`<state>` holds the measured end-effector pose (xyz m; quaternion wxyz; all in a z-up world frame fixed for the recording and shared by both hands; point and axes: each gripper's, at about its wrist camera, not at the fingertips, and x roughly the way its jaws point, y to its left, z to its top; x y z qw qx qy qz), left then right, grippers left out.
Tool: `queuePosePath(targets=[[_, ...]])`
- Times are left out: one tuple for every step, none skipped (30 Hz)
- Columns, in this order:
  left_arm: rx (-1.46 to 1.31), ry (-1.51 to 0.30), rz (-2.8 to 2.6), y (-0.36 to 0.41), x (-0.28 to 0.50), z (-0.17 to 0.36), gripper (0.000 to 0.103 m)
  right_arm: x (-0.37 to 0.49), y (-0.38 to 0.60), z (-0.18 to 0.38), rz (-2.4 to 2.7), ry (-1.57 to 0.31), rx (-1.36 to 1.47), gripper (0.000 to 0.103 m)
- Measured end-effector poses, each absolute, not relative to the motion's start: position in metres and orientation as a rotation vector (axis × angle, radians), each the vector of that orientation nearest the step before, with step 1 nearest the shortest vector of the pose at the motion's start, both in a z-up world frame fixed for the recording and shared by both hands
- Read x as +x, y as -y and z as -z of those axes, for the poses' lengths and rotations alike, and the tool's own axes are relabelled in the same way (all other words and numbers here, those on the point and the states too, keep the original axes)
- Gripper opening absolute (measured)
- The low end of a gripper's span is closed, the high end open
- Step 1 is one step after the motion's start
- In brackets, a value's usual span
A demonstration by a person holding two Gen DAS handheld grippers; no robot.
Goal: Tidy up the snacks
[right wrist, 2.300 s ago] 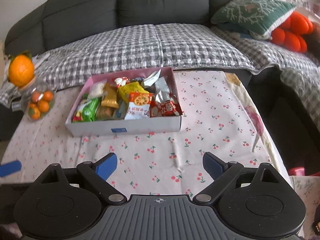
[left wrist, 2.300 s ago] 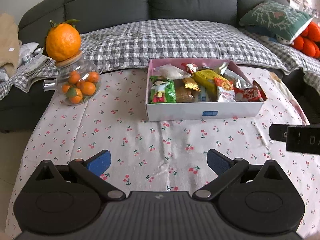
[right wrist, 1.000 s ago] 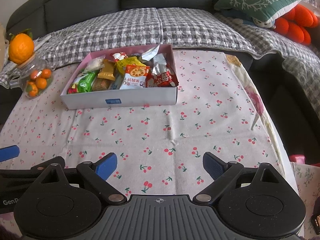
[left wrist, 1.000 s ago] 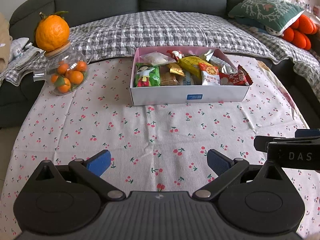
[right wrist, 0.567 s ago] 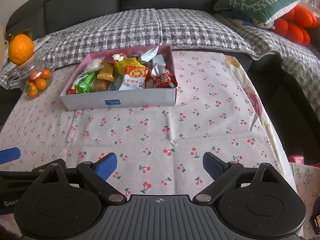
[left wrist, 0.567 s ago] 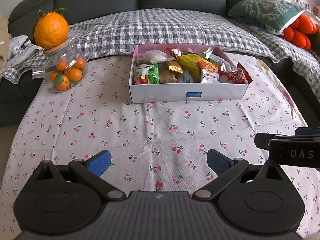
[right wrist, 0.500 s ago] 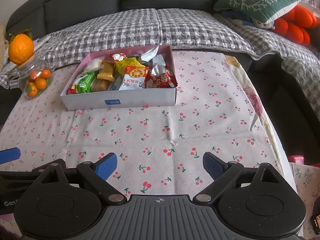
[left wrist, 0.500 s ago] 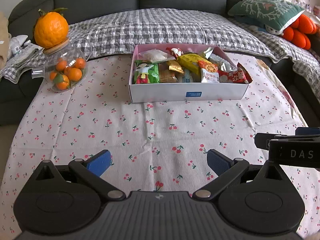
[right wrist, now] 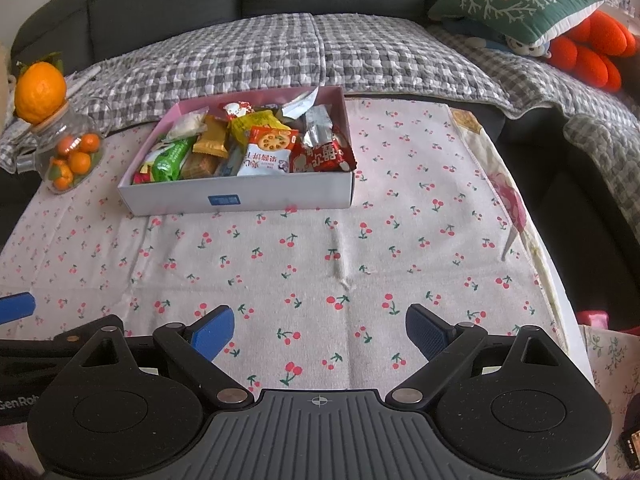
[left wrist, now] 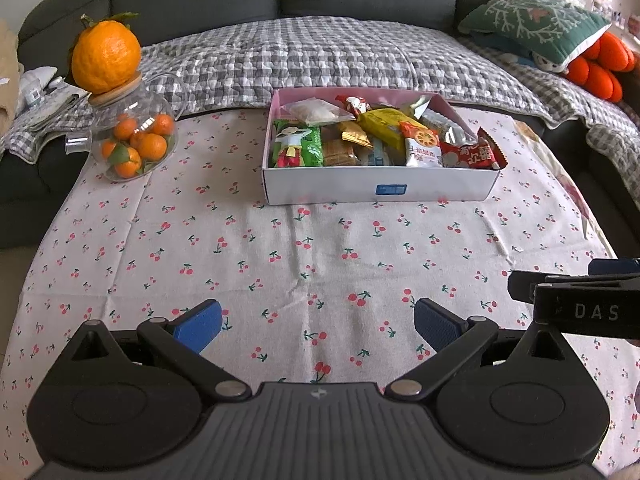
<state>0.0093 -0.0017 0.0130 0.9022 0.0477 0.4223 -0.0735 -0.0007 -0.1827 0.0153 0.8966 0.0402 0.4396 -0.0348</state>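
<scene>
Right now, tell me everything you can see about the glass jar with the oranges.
The glass jar is clear and round-bellied, with a small spout low on its left side and a pale wooden lid. It stands upright on the cherry-print tablecloth, left of the snack box and apart from it. Small oranges with leaves fill it; one large orange sits on the lid.

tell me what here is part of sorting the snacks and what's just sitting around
Part of the job:
- white box
- snack packets piled in it
- left gripper, open
- right gripper, open

Just lying about:
- glass jar of small oranges, big orange on its lid
- green cushion
- checked blanket
</scene>
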Motion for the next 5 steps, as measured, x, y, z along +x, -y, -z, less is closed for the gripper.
queuePosePath(targets=[[0.098,-0.875,0.148,0.0012,0.0096,-0.0126,0.102,-0.0008,0.1826,-0.0147,0.073,-0.912,0.08,0.095],[0.097,-0.876,0.144,0.0006,0.0095,-0.012,0.102,-0.0006,0.1821,-0.0142,0.076,-0.913,0.075,0.095],[0.095,-0.877,0.142,0.0001,0.0094,-0.0115,0.102,-0.0008,0.1815,-0.0134,0.079,-0.914,0.067,0.095],[0.095,-0.877,0.142,-0.0001,0.0091,-0.0112,0.102,-0.0009,0.1811,-0.0127,0.08,-0.914,0.06,0.095],[0.095,-0.88,0.145,-0.0001,0.0094,-0.0104,0.102,-0.0008,0.1806,-0.0115,0.081,-0.915,0.054,0.095]])
